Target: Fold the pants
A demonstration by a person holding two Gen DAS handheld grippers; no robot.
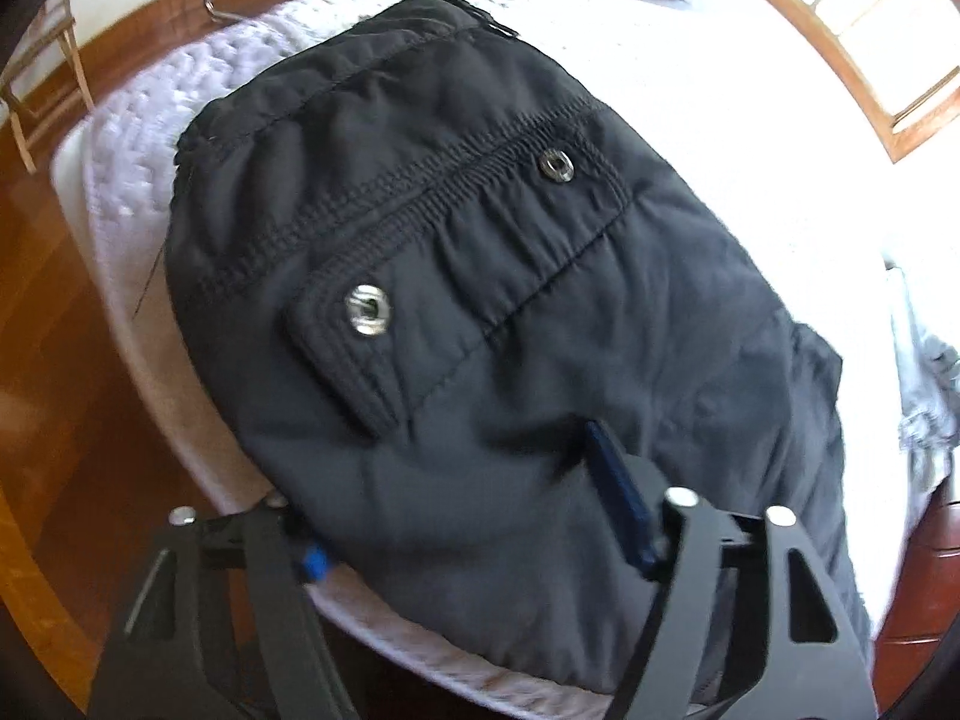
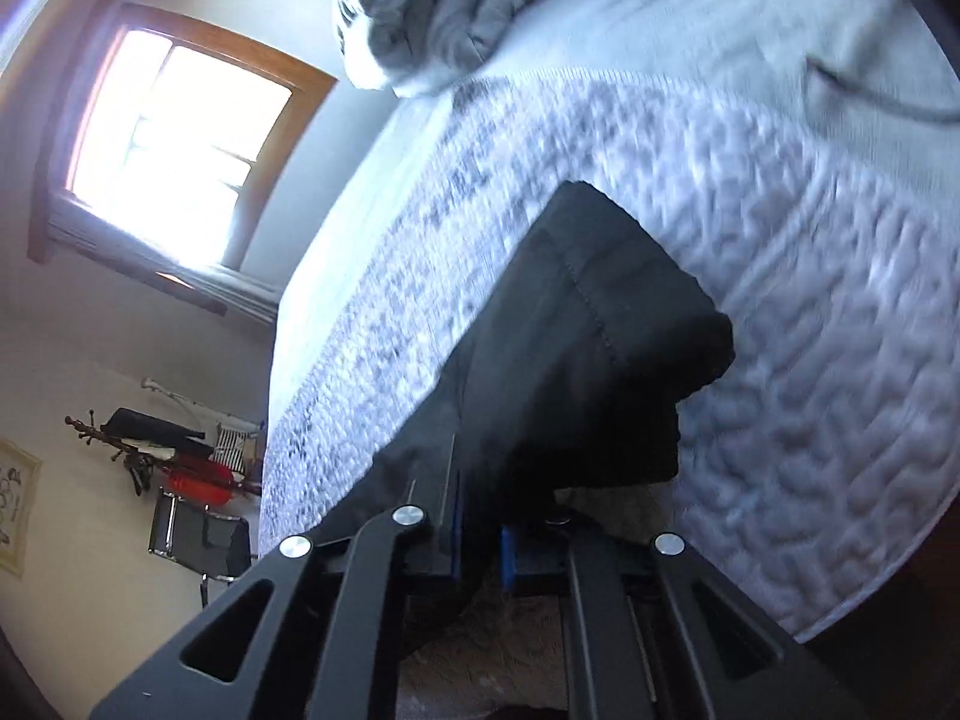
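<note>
Black padded pants lie folded on a white quilted mattress, a pocket flap with two metal snaps facing up. My left gripper straddles their near edge. One blue-padded finger rests on top of the fabric. The other finger is mostly hidden at the pants' edge. The fingers stand well apart, with fabric bulging between them. In the right wrist view my right gripper is shut on black pants fabric. A hemmed leg end is raised over the mattress.
A grey garment pile sits at the far end of the bed, seen also at its edge. A thin dark cord lies on the cover. Wooden floor surrounds the bed. A window, chairs and a coat rack stand around.
</note>
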